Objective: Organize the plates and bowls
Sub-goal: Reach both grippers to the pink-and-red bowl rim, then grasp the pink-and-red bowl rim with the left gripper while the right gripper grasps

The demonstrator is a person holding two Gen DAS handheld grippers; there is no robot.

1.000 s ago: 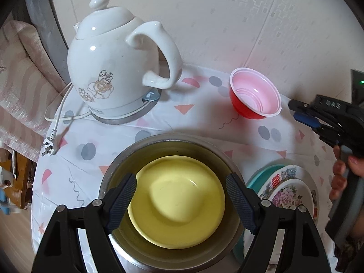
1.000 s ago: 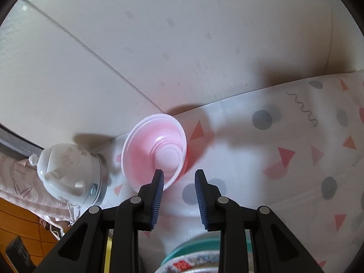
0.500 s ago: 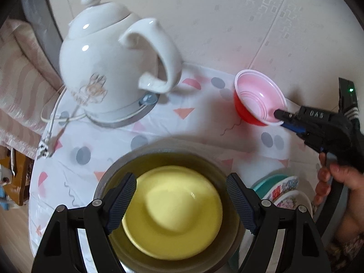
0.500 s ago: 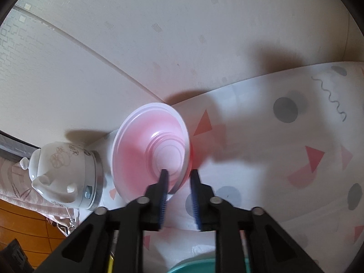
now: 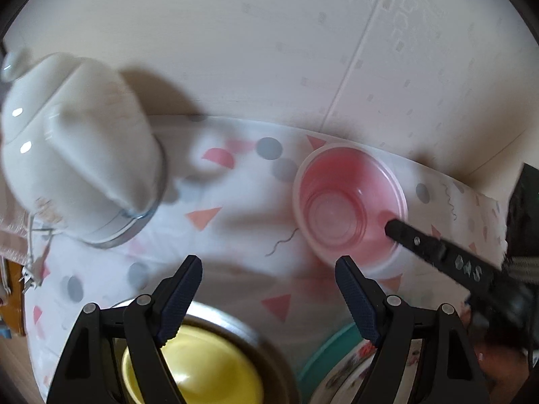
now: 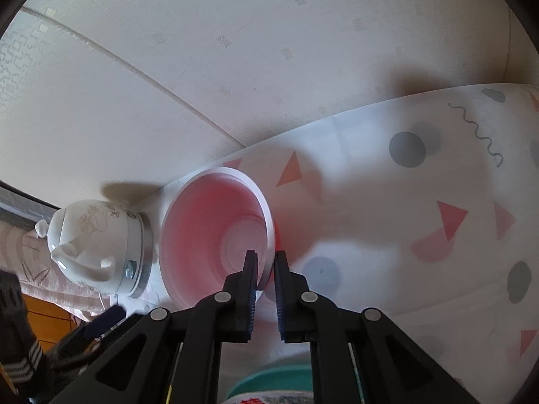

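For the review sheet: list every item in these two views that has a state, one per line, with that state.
Red bowl: upright on the tablecloth, empty, rim pinched by the right tool.
Right tool: shut on the bowl's near rim, one finger inside, one outside.
Left tool: open, holding nothing.
Yellow plate: lying inside the steel bowl.
Kettle: upright on its base, lid on.
Floral plate: resting on the teal plate.
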